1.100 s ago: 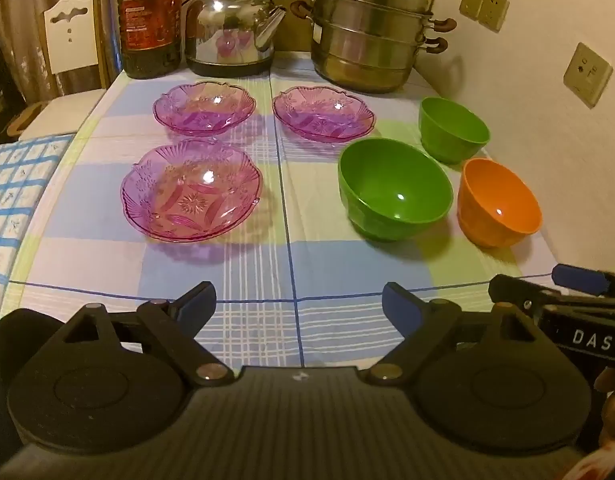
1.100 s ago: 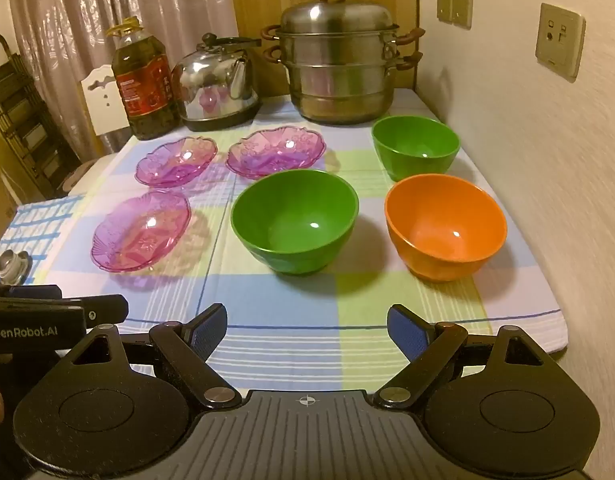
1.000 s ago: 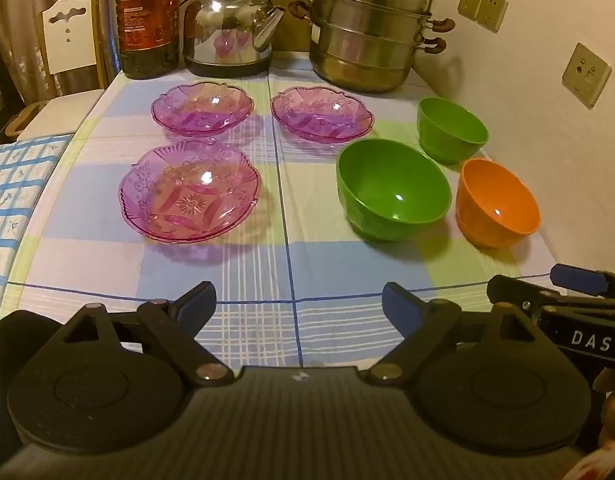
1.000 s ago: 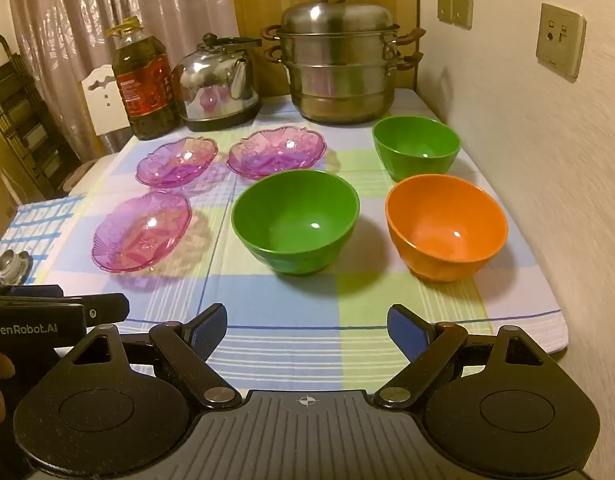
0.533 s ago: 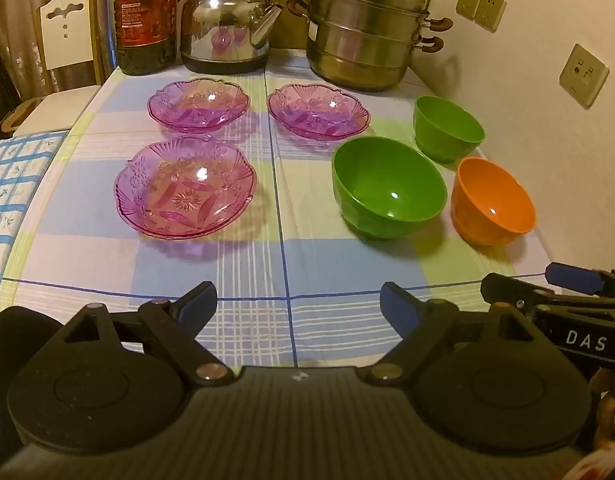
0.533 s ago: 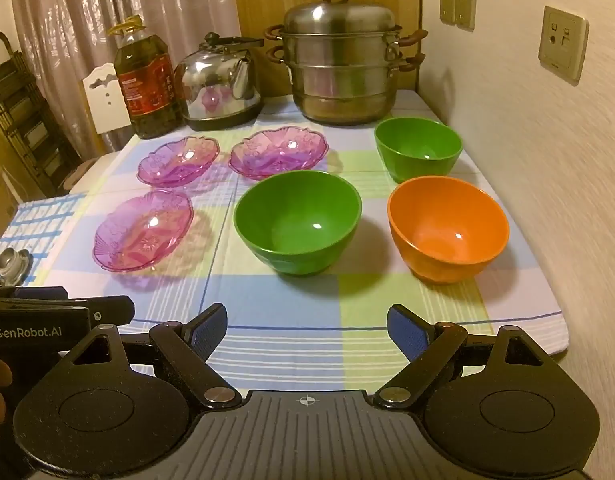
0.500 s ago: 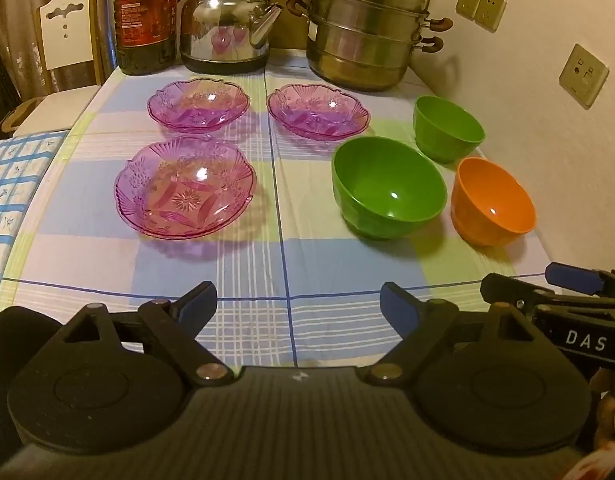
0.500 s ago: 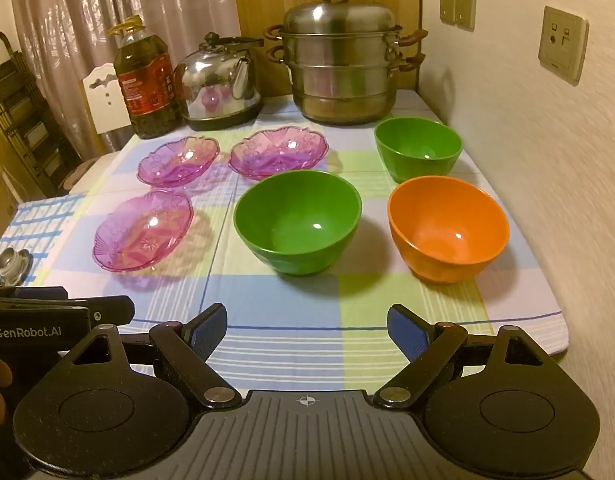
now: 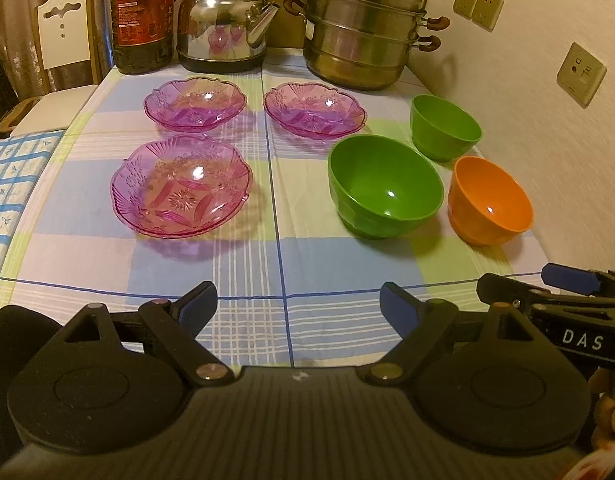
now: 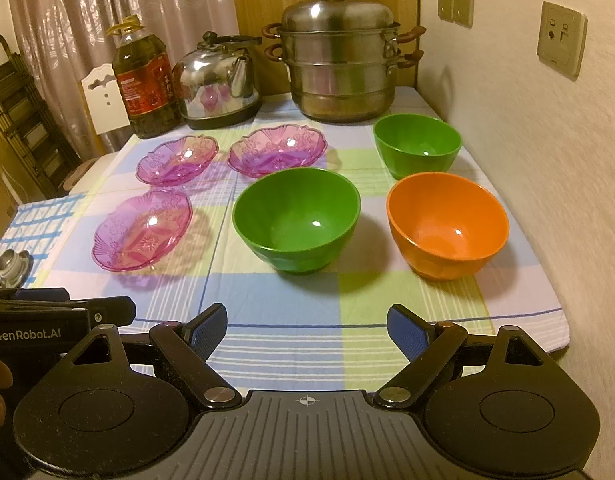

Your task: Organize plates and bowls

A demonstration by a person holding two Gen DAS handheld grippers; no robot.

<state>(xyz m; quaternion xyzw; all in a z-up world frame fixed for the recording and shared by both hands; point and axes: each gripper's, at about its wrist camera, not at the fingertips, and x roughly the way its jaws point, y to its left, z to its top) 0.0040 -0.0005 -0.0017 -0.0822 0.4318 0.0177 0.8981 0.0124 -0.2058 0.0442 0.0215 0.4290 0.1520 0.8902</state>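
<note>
Left gripper: fingers spread wide, holding nothing, above the near edge of the table. Side lettering reads "GenRobot.AI" in the right wrist view.

Right gripper: fingers likewise wide apart, empty, touching nothing. Lettering "DAS" shows in the left wrist view.

Plates: three pink glass plates, one near, two farther back, all apart on the checked tablecloth.

Bowls: large green bowl at centre; orange bowl to its right near the wall; small green bowl behind the orange one.

Rear of table: oil bottle with a red label, print unreadable; steel kettle; stacked steamer pot.
</note>
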